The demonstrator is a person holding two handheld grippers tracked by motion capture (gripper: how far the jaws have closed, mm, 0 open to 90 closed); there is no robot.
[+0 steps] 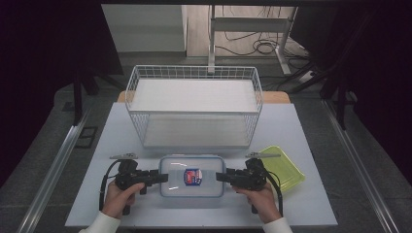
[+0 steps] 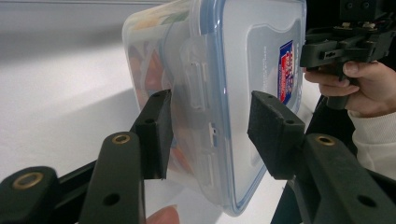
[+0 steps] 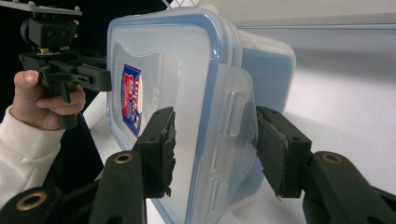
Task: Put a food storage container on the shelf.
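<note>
Left hand-held gripper (image 2: 210, 135): jaws half-wide, straddling the side latch of the lidded container (image 1: 192, 175), pads apparently just short of pressing.
Right hand-held gripper (image 3: 215, 149): same stance on the opposite latch, likely for a balanced two-sided lift.
Container: on the worktop (image 1: 301, 131), between both grippers.
Beyond: wire basket (image 1: 194, 73), a likely destination.
Right of right gripper: yellow-green tray (image 1: 286, 170).
</note>
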